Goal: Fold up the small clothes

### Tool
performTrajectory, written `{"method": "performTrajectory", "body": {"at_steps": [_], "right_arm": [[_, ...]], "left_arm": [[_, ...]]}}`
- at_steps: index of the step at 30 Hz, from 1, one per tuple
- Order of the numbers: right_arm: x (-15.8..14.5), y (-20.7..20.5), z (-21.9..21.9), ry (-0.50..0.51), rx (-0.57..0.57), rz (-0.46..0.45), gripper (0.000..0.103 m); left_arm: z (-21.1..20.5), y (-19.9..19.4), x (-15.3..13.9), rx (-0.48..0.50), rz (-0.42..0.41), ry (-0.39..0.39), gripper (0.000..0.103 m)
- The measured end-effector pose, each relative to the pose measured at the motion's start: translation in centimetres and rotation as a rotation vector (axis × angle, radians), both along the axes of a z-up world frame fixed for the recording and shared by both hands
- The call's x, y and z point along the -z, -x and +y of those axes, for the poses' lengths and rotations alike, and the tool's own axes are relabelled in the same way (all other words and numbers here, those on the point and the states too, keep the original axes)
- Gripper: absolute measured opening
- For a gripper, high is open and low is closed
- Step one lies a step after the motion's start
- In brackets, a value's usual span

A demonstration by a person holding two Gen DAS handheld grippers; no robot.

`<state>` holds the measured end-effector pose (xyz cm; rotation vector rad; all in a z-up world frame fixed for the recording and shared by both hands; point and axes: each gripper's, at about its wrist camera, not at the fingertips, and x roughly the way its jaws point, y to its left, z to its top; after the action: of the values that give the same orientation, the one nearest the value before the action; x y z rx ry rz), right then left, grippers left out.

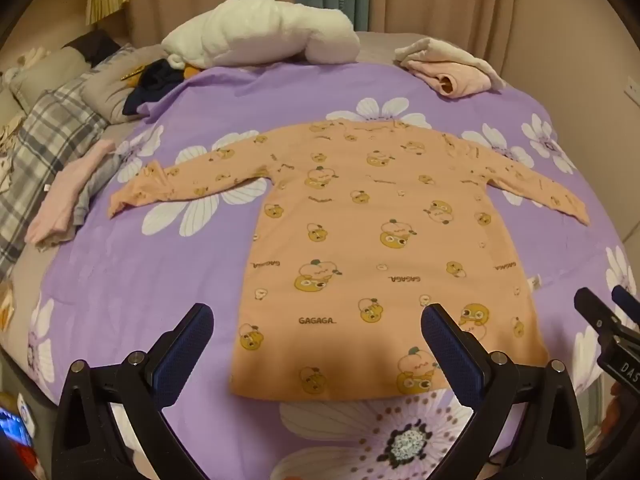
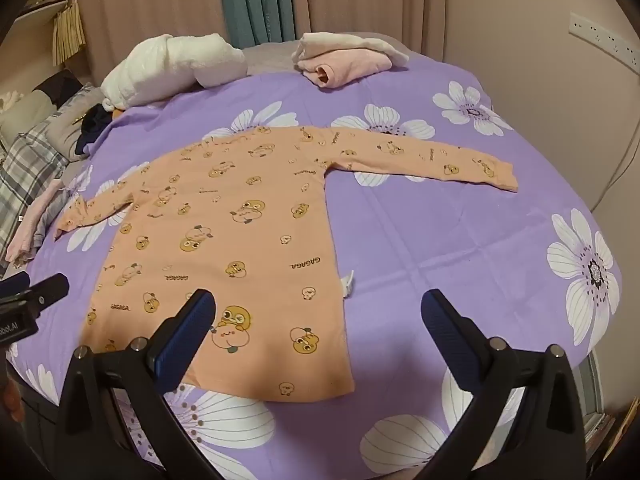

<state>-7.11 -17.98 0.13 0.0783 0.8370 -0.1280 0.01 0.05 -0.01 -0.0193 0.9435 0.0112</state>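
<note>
A small orange long-sleeved shirt printed with cartoon figures lies flat on a purple flowered bedspread, both sleeves spread out to the sides, hem nearest me. My left gripper hovers open above the hem's left part with nothing between its fingers. In the right wrist view the same shirt lies left of centre. My right gripper is open over the shirt's lower right edge, empty. Each gripper shows at the edge of the other's view: the right gripper and the left gripper.
A white fluffy bundle and a folded pink-and-cream garment lie at the far end of the bed. Pink and grey clothes sit at the left edge beside a plaid blanket. Curtains hang behind.
</note>
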Motion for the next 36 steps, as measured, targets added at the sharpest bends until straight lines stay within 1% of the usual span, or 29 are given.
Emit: {"method": "performTrajectory", "body": {"at_steps": [1, 2, 4, 6, 9, 12, 14, 15, 36], "right_arm": [[0.0, 0.0, 0.0, -0.005, -0.001, -0.005, 0.103], [0.1, 0.0, 0.0, -0.004, -0.001, -0.003, 0.103], [0.2, -0.2, 0.0, 0.000, -0.002, 0.003, 0.103], [-0.5, -0.2, 0.9, 0.015, -0.006, -0.002, 0.103], [-1.1, 0.5, 1.0, 0.005, -0.005, -0.030, 0.103], [-1.6, 0.3, 1.7, 0.015, -0.010, -0.024, 0.103], [-1.6, 0.3, 1.9, 0.014, -0.009, -0.023, 0.103], [-1.6, 0.5, 1.0, 0.007, -0.020, -0.026, 0.103], [-1.3, 0.6, 1.5, -0.002, -0.025, -0.028, 0.103]], "left_arm": [[0.1, 0.0, 0.0, 0.001, -0.001, 0.001, 0.103], [-0.2, 0.1, 0.0, -0.003, -0.022, -0.037, 0.103], [-0.3, -0.1, -0.5, -0.012, -0.012, -0.025, 0.103], [-0.6, 0.0, -0.8, -0.010, -0.009, -0.020, 0.103], [-0.8, 0.1, -1.1, 0.001, -0.002, -0.010, 0.103], [-0.1, 0.6, -0.7, 0.016, -0.015, 0.004, 0.103], [-0.1, 0.6, -0.7, 0.016, -0.016, 0.004, 0.103], [0.0, 0.6, -0.7, 0.015, -0.015, 0.005, 0.103], [0.4, 0.7, -0.5, 0.001, -0.017, 0.013, 0.103]]}}
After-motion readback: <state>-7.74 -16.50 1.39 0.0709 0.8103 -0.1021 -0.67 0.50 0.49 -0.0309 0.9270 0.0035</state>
